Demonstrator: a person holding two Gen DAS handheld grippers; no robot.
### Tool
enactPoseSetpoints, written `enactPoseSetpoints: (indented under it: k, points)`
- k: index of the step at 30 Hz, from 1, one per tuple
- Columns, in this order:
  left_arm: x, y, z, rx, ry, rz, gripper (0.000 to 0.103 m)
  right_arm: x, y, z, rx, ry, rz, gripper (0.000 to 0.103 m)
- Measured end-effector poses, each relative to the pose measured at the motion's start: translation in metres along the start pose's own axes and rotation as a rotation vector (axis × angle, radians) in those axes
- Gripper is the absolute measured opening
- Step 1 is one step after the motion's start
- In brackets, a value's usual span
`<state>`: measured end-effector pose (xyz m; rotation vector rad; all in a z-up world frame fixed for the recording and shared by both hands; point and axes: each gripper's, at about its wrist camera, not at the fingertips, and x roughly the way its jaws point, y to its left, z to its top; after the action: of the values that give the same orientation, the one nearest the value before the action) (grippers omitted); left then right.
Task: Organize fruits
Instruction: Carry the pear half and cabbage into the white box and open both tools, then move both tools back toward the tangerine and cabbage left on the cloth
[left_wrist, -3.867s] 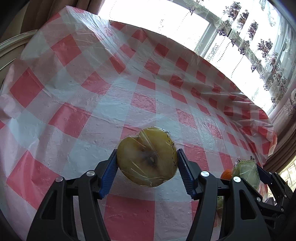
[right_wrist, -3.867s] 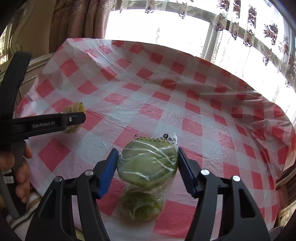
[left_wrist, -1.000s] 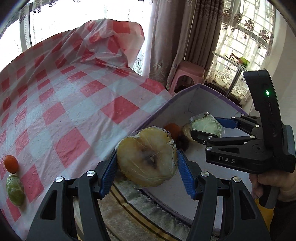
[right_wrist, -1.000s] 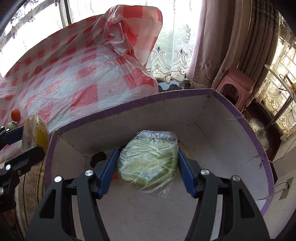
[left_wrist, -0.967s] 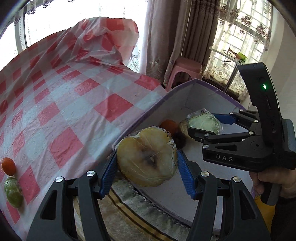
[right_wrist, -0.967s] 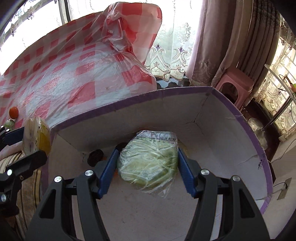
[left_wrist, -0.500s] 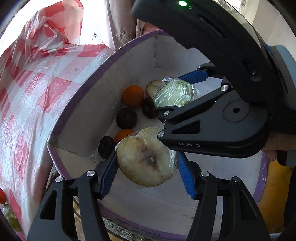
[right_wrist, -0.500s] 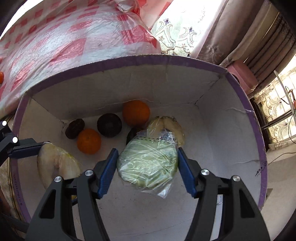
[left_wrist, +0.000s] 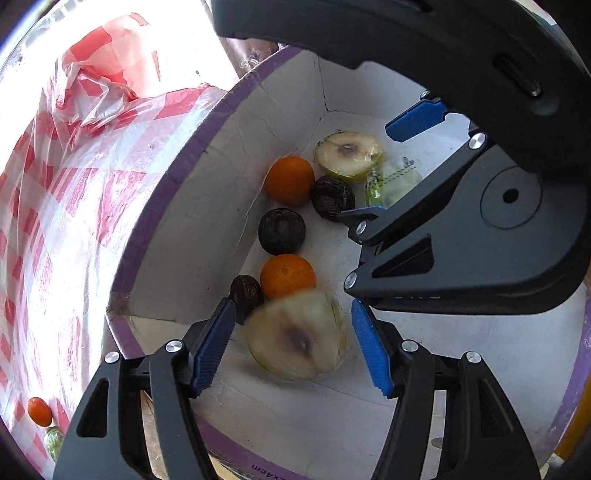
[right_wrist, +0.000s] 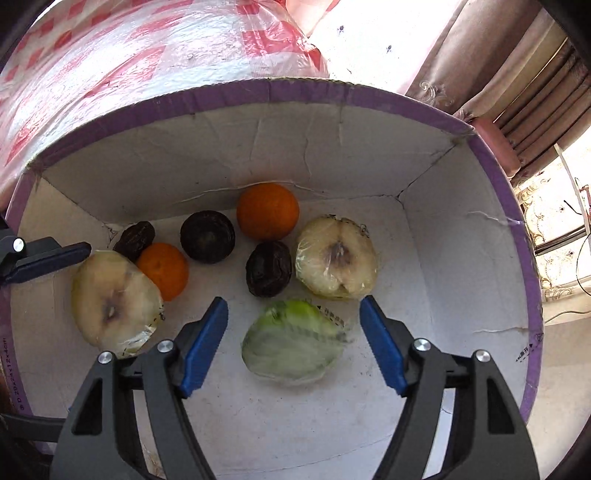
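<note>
Two wrapped fruits are being let go into the box (right_wrist: 480, 155), a purple-rimmed cardboard container with a white interior. The wrapped green fruit (right_wrist: 291, 343) lies between the fingers of the right gripper (right_wrist: 293, 343), blurred, with clear gaps on both sides to the blue pads; the jaws have just been opening, and the fruit is no longer pinched. Whether it already rests on the box floor or is dropping cannot be told. The pale half fruit in cling film (left_wrist: 295, 339) sits likewise between the spread fingers of the left gripper (left_wrist: 291, 343); these jaws have also just been opening, neither pad presses on it, and its outline is smeared, consistent with a release.

Both grippers point steeply down into the box, judged to keep the drop short so the film-wrapped pieces are not bruised. The right gripper's body crosses above the left gripper's view, so the two tools work close together over the same opening.

Already in the box: a second wrapped half fruit (right_wrist: 336, 256), two oranges (right_wrist: 267, 210), and three dark wrinkled fruits (right_wrist: 207, 236), all gathered toward the far wall. The new pieces land in the bare near part of the floor, evidently chosen to avoid stacking.

Outside the box, the checked tabletop cover (left_wrist: 55, 206) carries a small orange fruit (left_wrist: 38, 410) and a green wrapped item (left_wrist: 53, 441), just beside one another. The task is judged unfinished.
</note>
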<state>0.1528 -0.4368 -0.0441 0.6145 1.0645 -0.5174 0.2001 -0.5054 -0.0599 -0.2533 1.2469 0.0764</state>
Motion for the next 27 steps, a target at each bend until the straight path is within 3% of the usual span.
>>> enactPoseSetpoints:
  k: [9, 13, 27]
  points:
    - [-0.006, 0.007, -0.003, -0.017, -0.043, -0.013, 0.071, -0.011, -0.002, -0.001, 0.011, -0.040, -0.025, 0.086]
    - [-0.027, 0.021, -0.009, -0.076, -0.129, -0.028, 0.080, -0.032, -0.005, -0.006, 0.048, -0.112, -0.026, 0.092]
    - [-0.094, 0.084, -0.050, -0.291, -0.325, 0.020, 0.082, -0.102, -0.006, -0.007, 0.162, -0.380, 0.025, 0.094]
